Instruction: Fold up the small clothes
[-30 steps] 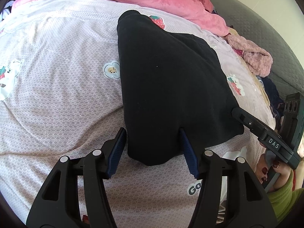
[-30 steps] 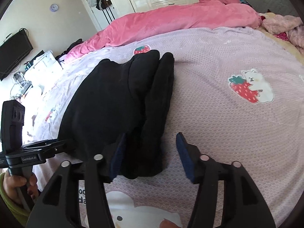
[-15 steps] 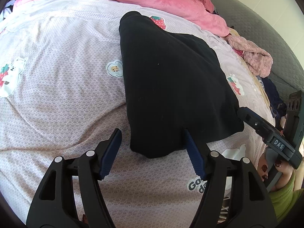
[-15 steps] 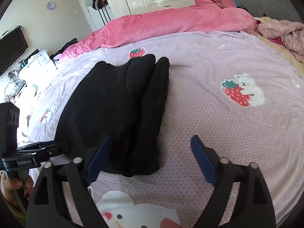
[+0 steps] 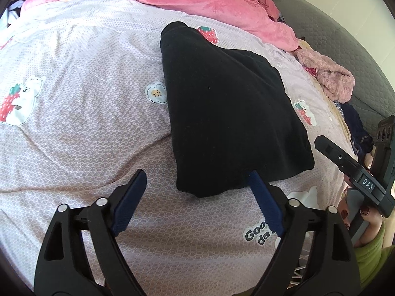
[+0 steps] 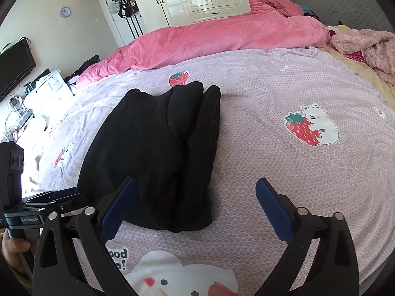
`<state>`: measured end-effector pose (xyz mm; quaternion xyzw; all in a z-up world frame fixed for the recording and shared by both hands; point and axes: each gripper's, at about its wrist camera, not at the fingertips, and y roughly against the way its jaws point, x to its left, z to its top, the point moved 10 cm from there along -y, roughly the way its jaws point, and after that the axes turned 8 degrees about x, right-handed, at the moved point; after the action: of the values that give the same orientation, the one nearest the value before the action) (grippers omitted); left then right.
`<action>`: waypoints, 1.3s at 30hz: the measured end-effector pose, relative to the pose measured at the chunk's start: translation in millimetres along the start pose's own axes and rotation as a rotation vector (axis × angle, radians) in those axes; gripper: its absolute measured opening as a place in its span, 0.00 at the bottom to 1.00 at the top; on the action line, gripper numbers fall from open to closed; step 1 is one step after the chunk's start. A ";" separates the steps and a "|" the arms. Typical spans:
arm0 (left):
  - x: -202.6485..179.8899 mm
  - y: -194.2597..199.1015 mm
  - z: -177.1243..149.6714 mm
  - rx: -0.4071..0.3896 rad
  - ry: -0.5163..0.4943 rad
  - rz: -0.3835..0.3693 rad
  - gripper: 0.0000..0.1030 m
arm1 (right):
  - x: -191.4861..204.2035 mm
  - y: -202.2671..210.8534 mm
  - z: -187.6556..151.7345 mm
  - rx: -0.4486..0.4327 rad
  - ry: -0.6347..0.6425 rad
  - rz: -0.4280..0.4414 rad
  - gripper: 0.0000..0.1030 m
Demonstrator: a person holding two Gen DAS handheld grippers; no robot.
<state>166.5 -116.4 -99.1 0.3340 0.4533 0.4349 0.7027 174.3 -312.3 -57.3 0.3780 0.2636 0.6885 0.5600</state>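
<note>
Both sets of tongs are spread wide and holding nothing. The left tongs (image 5: 195,199) hang just short of the near edge of the black, soft knit garment (image 5: 229,113), one blue pad overlapping that hem in the picture, the other over bare sheet. I cannot tell if that pad touches the cloth.

Over to the right wrist view: the right tongs (image 6: 195,209) sit low over the bed, jaws far apart, straddling the near right corner of the same garment (image 6: 153,153).

Where is it? Lying flat in the middle of the lilac patterned bedsheet with strawberry and bear prints (image 6: 284,172), folded into a long, narrow stack. You can see doubled layers along its right side, two rolled edges running side by side. So the lengthwise folds look done, and tidily.

What is left, by my reading: a crosswise fold to bring the far end to the near end, or simply setting it aside. Beyond it, the fuzzy pale pink garment heap (image 6: 365,46) by the grey quilted headboard (image 6: 345,0) appears unfolded and may be next. The long rumpled pink plush duvet (image 6: 222,39) lies along the far side, out of play.
</note>
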 end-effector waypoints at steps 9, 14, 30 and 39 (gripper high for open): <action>5.6 7.4 1.6 -0.011 0.010 0.031 0.86 | 3.4 5.6 1.5 -0.011 0.001 -0.002 0.95; 7.5 14.2 2.6 -0.024 0.011 0.070 0.91 | 5.3 11.2 4.2 -0.027 0.004 -0.001 0.95; -0.8 73.5 7.8 -0.209 -0.008 0.163 0.91 | 20.9 48.2 12.8 -0.131 0.055 -0.028 0.95; -5.1 100.8 -1.2 -0.294 -0.023 0.226 0.91 | 31.1 80.9 12.6 -0.222 0.066 -0.047 0.96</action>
<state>133.2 -80.9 -10.7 0.2815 0.3364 0.5687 0.6958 135.5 -301.8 20.5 0.2845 0.2130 0.7123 0.6052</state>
